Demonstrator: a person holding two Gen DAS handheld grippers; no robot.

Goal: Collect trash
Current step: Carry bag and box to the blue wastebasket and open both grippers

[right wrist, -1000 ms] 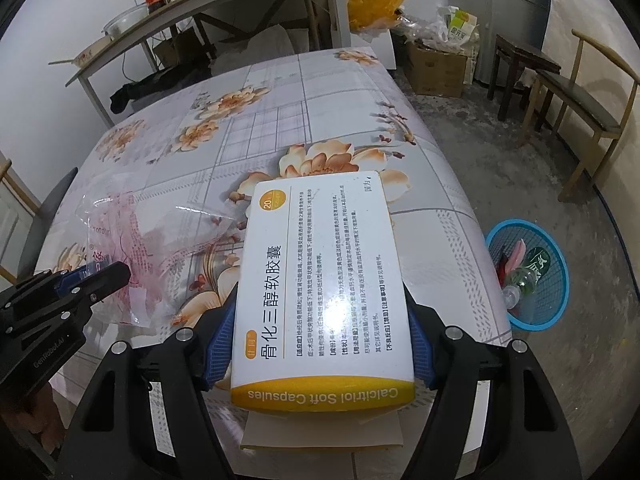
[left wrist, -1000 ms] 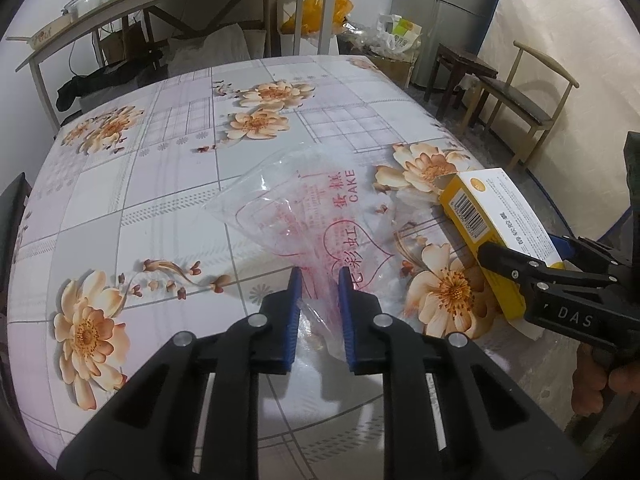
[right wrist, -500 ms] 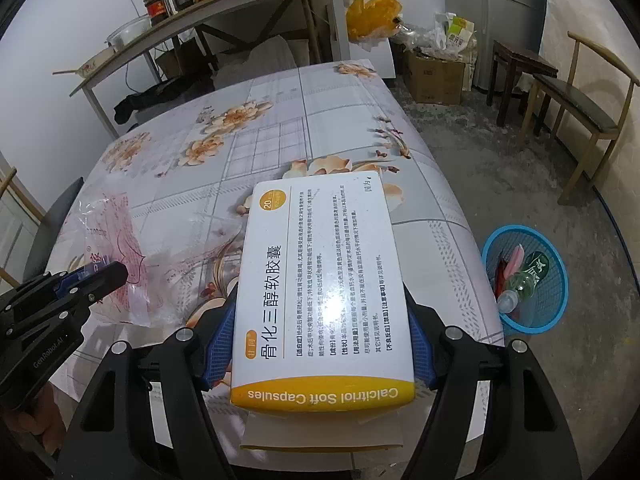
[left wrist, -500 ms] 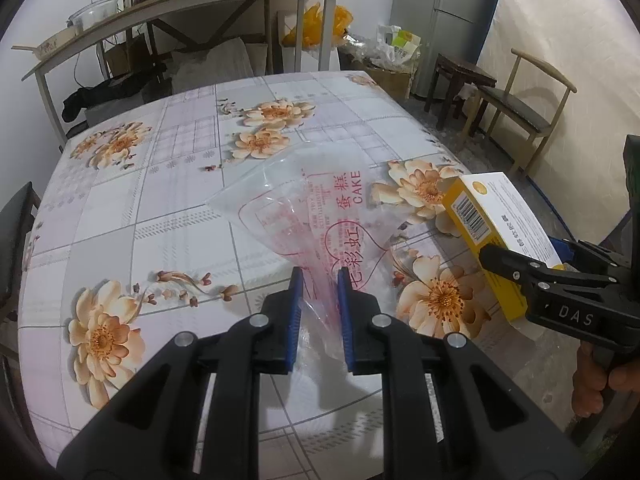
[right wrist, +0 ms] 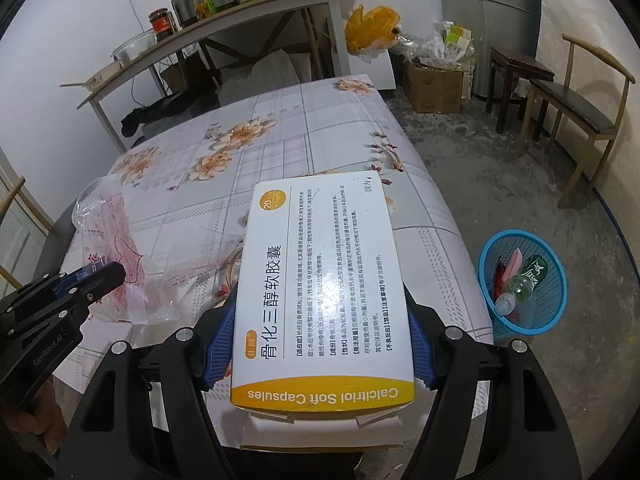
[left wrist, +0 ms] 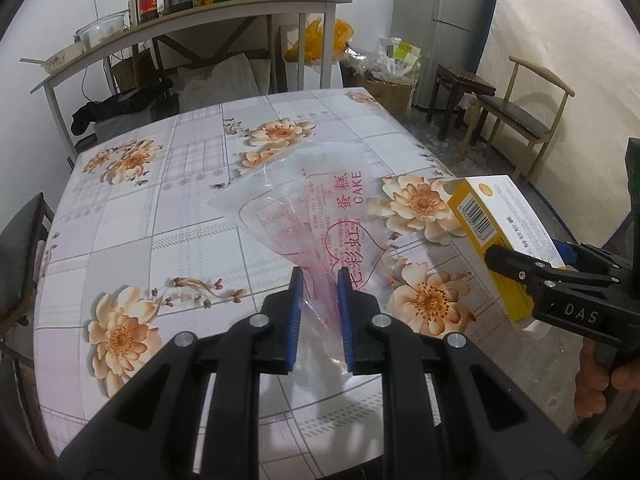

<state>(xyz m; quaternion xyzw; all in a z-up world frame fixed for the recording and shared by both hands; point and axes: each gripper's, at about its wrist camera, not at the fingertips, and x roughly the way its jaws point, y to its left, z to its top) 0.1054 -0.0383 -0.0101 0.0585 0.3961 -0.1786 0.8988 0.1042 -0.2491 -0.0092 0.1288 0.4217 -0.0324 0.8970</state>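
L gripper (left wrist: 318, 304) pinched cake bag (left wrist: 320, 208), R gripper (right wrist: 320, 344) clamped capsule box (right wrist: 324, 280); best carried level to bin (right wrist: 524, 280) right of table (right wrist: 304, 136)

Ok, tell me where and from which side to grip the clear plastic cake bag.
Grip the clear plastic cake bag at its gathered near corner, coming from the near table edge. It fans out wide and limp farther away, so only that bunched end fits between the fingers, as the left hand-held gripper has it.

Beyond my floral-clothed counter (left wrist: 192, 216), a cluttered shelf table (left wrist: 188, 26) lines the white wall; wooden chair (right wrist: 576, 116) and fridge (left wrist: 444, 20) stand right.
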